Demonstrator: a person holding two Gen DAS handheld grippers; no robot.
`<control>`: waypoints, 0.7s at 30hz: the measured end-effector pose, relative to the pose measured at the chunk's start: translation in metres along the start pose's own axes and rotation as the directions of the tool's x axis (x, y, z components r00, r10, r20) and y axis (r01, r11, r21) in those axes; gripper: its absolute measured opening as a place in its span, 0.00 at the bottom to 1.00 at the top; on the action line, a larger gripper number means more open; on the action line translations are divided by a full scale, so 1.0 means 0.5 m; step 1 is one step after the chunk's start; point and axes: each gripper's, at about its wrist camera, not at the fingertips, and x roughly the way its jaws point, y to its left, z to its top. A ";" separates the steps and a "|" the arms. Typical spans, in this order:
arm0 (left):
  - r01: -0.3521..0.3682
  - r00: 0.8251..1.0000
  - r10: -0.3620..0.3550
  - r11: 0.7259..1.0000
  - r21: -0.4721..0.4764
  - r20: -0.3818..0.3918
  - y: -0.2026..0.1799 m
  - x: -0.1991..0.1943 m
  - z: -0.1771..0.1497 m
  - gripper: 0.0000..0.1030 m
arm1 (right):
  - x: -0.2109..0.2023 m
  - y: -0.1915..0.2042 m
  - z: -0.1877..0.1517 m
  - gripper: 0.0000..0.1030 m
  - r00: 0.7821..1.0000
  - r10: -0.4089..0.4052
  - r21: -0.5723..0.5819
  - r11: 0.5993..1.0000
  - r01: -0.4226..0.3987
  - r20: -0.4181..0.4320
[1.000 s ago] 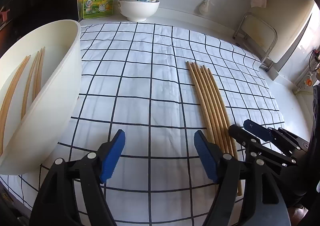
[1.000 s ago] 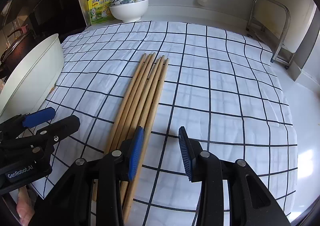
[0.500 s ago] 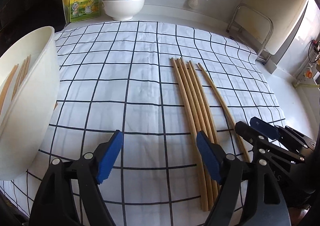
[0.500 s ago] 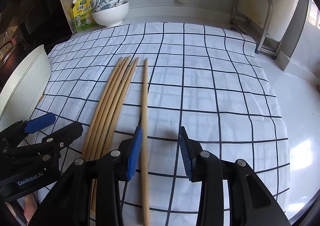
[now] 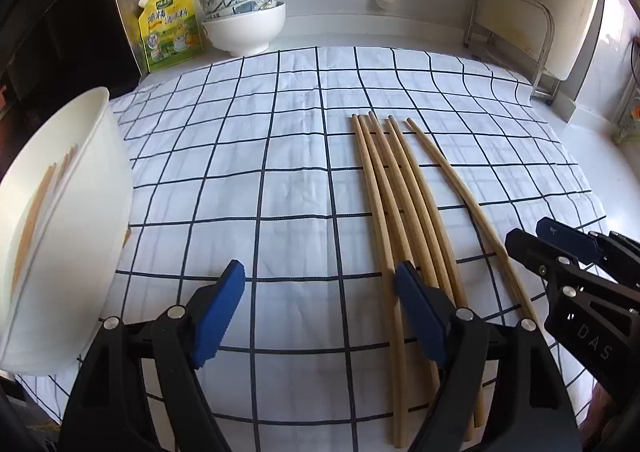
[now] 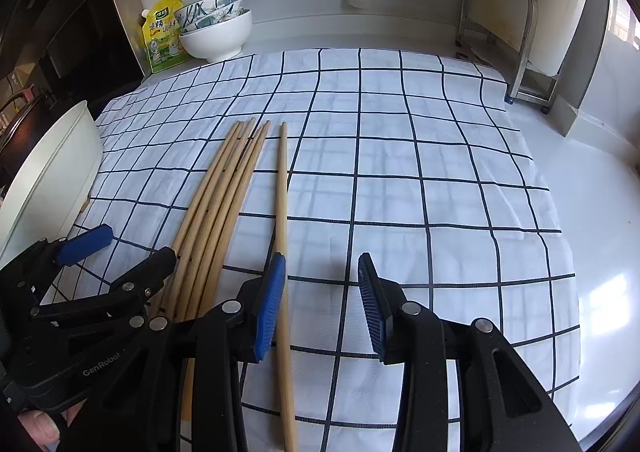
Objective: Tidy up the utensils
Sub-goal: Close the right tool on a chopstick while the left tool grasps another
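1 white cloth with a dark grid (image 5: 288, 180) covers the white worktop (image 6: 600, 180). At its left edge stands a tall white plastic tub (image 5: 76, 236) holding wooden chopsticks (image 5: 44, 192). 5 long wooden chopsticks (image 6: 224, 212) lie on the cloth, 1 apart. The left gripper (image 5: 320, 308) hangs above the cloth, jaws opening, empty. The right gripper (image 6: 322, 304) has its jaws part open astride the lone chopstick (image 6: 283, 212), not gripping.

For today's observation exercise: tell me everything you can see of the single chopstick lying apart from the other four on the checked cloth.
The single chopstick is a long, thin, round stick of pale wood or bamboo, plain and unmarked. It lies flat on the checked cloth, just right of the bundle of four and apart from it. Its near part runs between the right gripper fingers, close beside the left-hand pad; actual contact is unclear.
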 end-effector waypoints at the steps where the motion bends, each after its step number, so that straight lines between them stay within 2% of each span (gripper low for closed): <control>1: -0.010 1.000 0.010 1.000 0.012 0.003 -0.002 -0.001 0.000 0.75 | 0.000 0.000 0.000 0.35 1.000 0.001 -0.001 1.000 -0.001 0.000; 11: -0.004 1.000 0.003 0.998 -0.056 -0.022 0.045 0.007 0.000 0.73 | 0.002 0.013 -0.003 0.35 1.000 0.013 -0.035 0.999 -0.013 -0.003; 21: 0.009 1.000 -0.010 0.999 -0.049 -0.021 0.031 0.026 0.025 0.76 | 0.010 0.021 -0.004 0.35 1.000 -0.013 -0.051 0.999 0.013 0.004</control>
